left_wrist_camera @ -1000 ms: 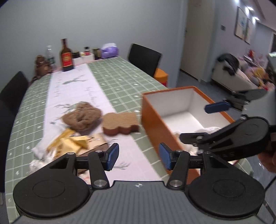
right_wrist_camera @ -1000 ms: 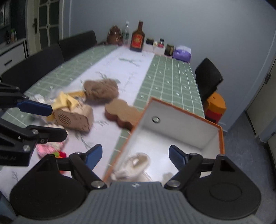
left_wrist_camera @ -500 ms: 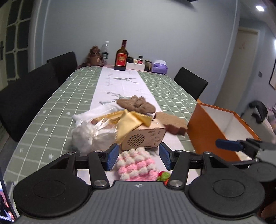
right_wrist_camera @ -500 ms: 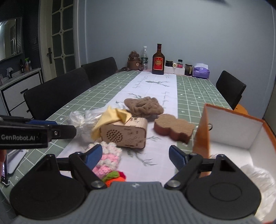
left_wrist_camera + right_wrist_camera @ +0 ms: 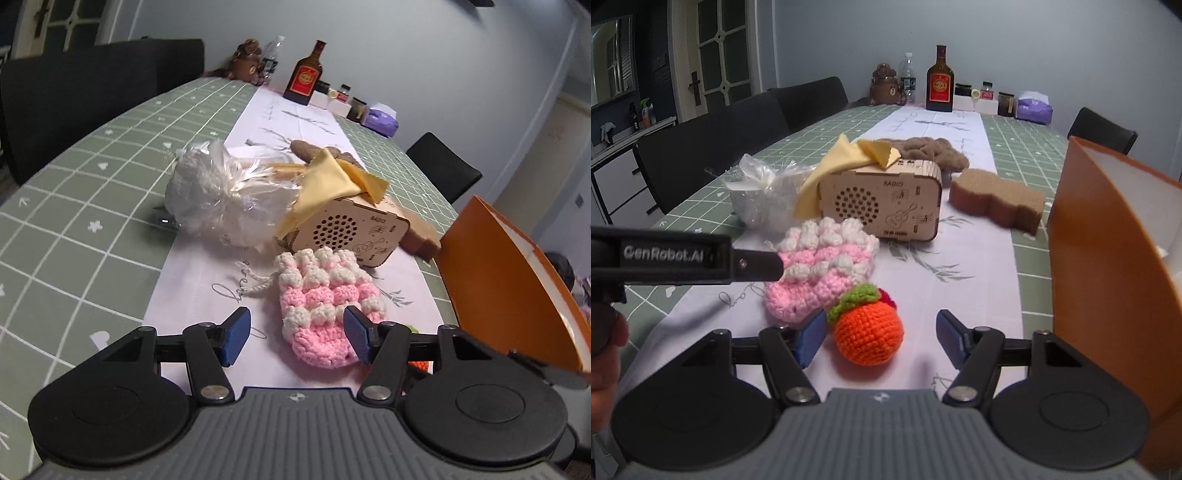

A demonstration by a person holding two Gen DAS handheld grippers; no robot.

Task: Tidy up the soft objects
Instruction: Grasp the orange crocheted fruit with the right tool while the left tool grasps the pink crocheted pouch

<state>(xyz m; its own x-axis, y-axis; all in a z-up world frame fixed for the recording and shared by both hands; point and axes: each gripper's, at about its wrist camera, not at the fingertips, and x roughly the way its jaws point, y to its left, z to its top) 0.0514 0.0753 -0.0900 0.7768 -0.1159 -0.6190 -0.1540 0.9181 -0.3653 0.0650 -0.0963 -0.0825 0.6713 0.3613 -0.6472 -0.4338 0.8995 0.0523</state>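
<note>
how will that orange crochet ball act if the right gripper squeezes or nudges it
The orange crochet ball looks like stuffed yarn, so it would probably squash a little between the open right gripper pads rather than slip. It seems light for its size. Being round, it may roll on the smooth runner if nudged, though the green leaf top might stop it.

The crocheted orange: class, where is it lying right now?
In the right wrist view the crocheted orange lies on the white runner between the open right gripper fingers, touching the pink knitted pouch.
</note>
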